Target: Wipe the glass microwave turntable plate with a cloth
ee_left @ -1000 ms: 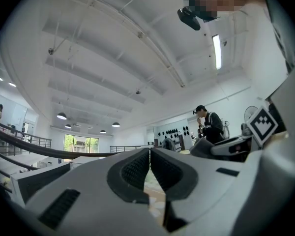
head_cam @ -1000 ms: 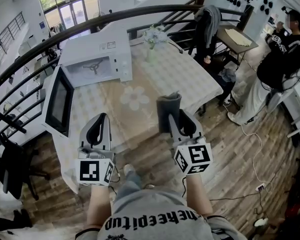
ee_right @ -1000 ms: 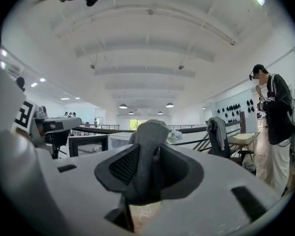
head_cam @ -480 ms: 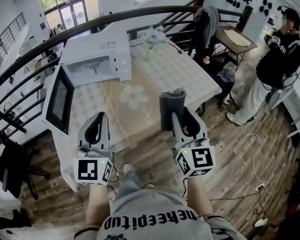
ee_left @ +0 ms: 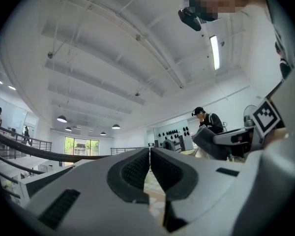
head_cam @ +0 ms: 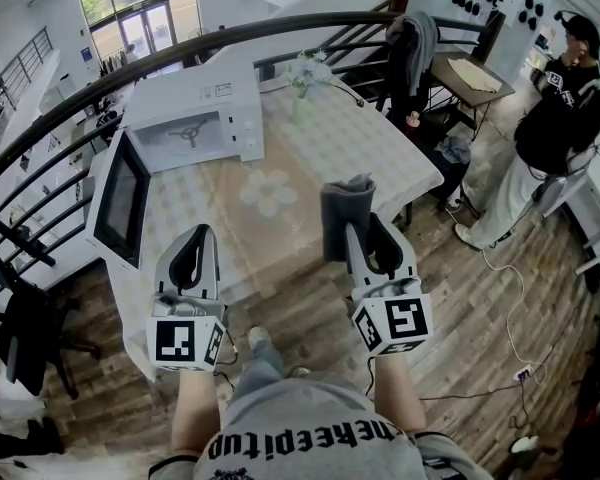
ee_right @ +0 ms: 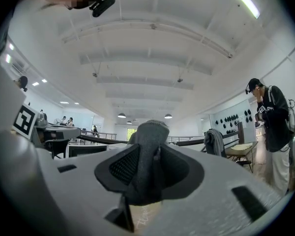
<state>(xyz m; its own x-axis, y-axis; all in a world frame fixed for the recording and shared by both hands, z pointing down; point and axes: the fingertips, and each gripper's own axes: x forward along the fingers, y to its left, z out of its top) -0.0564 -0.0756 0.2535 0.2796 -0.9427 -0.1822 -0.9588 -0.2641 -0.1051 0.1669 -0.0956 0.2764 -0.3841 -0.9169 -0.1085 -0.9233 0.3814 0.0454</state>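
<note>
Cloth [head_cam: 342, 218] slightly rightward, between right fingers [ee_right: 124, 167]

Cloth [head_cam: 340, 213]: dark grey. Microwave [head_cam: 195, 118]: white, with a black-windowed door; counter [head_cam: 380, 148]: beige-and-white check with a pale flower motif. Left tongs [head_cam: 202, 236] and right tongs [head_cam: 352, 243]: light grey, black ribbed lining, black-and-white square markers; floor [head_cam: 500, 298]: brown wood planks.

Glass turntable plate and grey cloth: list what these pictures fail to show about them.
- Clear glass plate: head view shows only a pale flower-like blur on the checked tablecloth; rim too faint to tell.
- Dark grey cloth: lower end hidden between the right gripper's fingers, both views.
- Gripper views: gripper bodies hide nearly all the tablecloth.
</note>
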